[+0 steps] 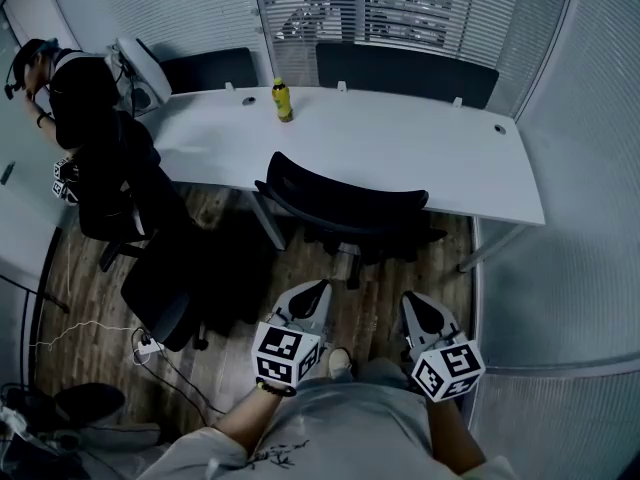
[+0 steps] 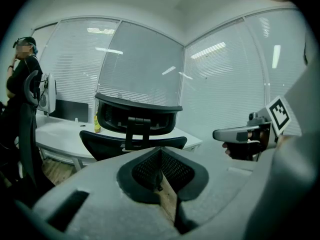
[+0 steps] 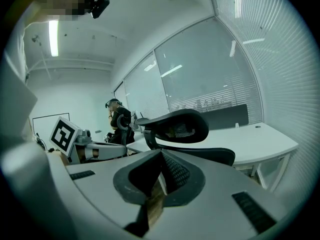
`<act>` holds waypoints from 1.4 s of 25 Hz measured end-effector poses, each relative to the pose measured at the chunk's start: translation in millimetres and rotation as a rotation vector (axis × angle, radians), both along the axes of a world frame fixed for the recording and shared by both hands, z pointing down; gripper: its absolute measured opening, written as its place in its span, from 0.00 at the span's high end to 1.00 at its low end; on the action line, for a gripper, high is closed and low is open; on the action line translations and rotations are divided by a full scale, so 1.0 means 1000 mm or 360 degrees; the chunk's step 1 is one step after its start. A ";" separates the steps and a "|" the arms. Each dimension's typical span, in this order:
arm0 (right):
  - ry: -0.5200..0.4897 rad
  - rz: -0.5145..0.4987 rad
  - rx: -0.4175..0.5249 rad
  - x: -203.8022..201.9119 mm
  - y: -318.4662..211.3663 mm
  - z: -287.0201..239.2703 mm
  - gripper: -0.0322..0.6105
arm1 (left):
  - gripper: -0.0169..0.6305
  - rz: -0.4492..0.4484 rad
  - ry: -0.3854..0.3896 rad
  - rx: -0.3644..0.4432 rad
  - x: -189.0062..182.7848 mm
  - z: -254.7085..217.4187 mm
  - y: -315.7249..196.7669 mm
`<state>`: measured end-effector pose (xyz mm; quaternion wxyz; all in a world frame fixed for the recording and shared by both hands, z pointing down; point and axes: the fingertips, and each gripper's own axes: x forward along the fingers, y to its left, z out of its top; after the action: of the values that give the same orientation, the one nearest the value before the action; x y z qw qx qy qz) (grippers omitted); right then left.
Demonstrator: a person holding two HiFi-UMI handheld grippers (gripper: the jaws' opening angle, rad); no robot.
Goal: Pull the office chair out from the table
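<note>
The black office chair [image 1: 340, 206] stands at the near edge of the white table [image 1: 420, 153], its curved backrest towards me. My left gripper [image 1: 316, 290] and right gripper [image 1: 414, 302] are side by side in front of my body, a short way back from the chair and apart from it. Both are shut with nothing between the jaws. In the left gripper view the shut gripper [image 2: 160, 153] points at the chair's headrest [image 2: 137, 115]. In the right gripper view the shut gripper [image 3: 161, 155] points at the same headrest [image 3: 177, 125].
A person in black [image 1: 85, 108] stands at the left beside a second black chair [image 1: 150, 273]. A yellow bottle [image 1: 283, 100] stands on the table. A power strip with cables [image 1: 148, 346] lies on the wooden floor. Glass walls with blinds close the room at the back and right.
</note>
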<state>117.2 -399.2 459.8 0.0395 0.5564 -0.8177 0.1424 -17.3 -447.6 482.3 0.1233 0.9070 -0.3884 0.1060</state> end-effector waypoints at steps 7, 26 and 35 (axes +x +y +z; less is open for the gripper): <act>0.0076 -0.0026 -0.0021 0.006 -0.015 -0.004 0.94 | 0.95 -0.0013 -0.0015 -0.0007 0.000 -0.002 -0.018; 0.0136 0.0003 0.0028 0.044 -0.085 -0.019 0.88 | 0.55 -0.0135 -0.0040 -0.0082 0.009 0.004 -0.080; 0.0200 0.0025 0.0017 0.069 -0.122 -0.023 0.75 | 0.44 -0.0176 -0.0027 -0.0129 0.022 0.009 -0.113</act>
<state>185.8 -521.2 437.2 0.0865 0.5707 -0.8101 0.1030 4.3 -560.2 491.7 0.1622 0.8775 -0.4344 0.1223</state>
